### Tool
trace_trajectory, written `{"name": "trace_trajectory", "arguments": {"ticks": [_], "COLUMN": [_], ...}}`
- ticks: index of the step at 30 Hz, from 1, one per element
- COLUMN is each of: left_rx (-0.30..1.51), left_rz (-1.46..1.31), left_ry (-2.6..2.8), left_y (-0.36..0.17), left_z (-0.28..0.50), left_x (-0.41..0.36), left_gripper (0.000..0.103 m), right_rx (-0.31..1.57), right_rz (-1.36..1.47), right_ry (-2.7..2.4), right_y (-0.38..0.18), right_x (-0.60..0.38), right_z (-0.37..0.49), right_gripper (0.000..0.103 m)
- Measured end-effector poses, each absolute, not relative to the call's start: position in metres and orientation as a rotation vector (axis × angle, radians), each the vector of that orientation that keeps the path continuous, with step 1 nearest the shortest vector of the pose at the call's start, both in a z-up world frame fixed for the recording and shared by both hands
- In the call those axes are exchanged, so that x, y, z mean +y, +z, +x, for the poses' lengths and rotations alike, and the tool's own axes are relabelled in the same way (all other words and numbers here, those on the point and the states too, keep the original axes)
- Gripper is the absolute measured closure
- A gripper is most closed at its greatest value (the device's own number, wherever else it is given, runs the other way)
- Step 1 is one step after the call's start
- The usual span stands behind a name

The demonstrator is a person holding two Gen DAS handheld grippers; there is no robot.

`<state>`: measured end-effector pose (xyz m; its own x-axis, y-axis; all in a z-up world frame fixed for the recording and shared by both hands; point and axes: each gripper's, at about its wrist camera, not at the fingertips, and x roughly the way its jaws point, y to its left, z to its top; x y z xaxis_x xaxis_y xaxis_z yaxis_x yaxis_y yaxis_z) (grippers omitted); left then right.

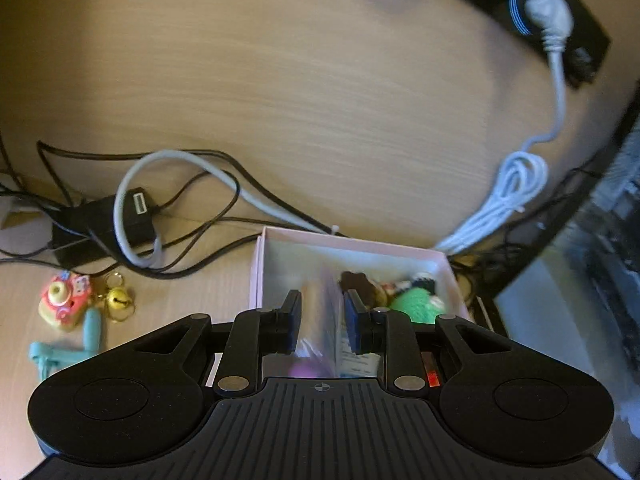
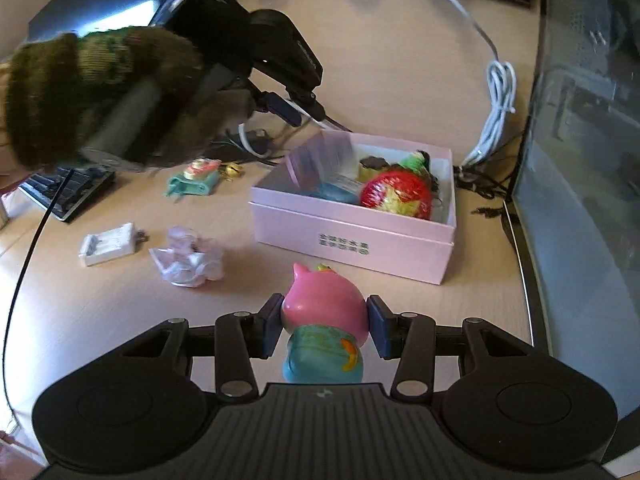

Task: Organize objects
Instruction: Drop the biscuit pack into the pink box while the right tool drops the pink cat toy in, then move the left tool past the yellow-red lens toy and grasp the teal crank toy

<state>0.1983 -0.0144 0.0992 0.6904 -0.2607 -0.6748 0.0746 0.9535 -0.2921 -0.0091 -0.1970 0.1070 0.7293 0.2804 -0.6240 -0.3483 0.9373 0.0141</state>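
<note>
A pink box stands open on the wooden table; it also shows in the left wrist view. It holds a red foil ball, a green toy and a brown item. My left gripper is over the box with a clear plastic packet between its fingers; whether it still grips is unclear. From the right wrist view the packet leans into the box below the left gripper. My right gripper is shut on a pink and teal toy figure in front of the box.
Left of the box lie a pink camera toy, a gold bell and a teal clip. A crumpled wrapper and a white adapter lie nearer. Black and white cables cross the table. A keyboard sits left.
</note>
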Motion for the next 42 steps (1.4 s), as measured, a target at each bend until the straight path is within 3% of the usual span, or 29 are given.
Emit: {"name": "trace_trajectory", "arguments": {"ticks": [5,11,17,25,28,32,35,42], "left_rx": [0.775,0.766,0.93,0.902,0.893,0.83,0.755,0.715], "left_rz": [-0.371,-0.313,-0.396,-0.307,-0.327,-0.335,-0.359,-0.233], "left_ry": [-0.188,-0.25,-0.241,-0.153,-0.122,-0.105,-0.071,0.063], "left_y": [0.103,0.097,0.056,0.061,0.057,0.061,0.068,0.043], "left_z": [0.178,0.107,0.043,-0.01,-0.011,0.015,0.062,0.183], "left_x": [0.015,0.053,0.087,0.149,0.175,0.191,0.196,0.173], "left_gripper": [0.078,0.077,0.077,0.077,0.077,0.077,0.077,0.077], "right_rx": [0.658,0.607,0.602,0.753,0.735,0.691,0.644,0.686], "right_rz": [-0.094,-0.052,0.004,0.154,0.139,0.069,0.017,-0.077], "right_ry": [0.316,0.276,0.274,0.219,0.203,0.222,0.237,0.293], "right_y": [0.108,0.14,0.152,0.121,0.121,0.132,0.141,0.13], "right_x": [-0.203,-0.193,-0.157,-0.135,-0.132,-0.124,-0.12,-0.104], "right_z": [0.0,0.038,0.137,0.253,0.235,0.18,0.128,0.03], "right_gripper": [0.059,0.059,0.059,0.053,0.041,0.039,0.029,0.026]}}
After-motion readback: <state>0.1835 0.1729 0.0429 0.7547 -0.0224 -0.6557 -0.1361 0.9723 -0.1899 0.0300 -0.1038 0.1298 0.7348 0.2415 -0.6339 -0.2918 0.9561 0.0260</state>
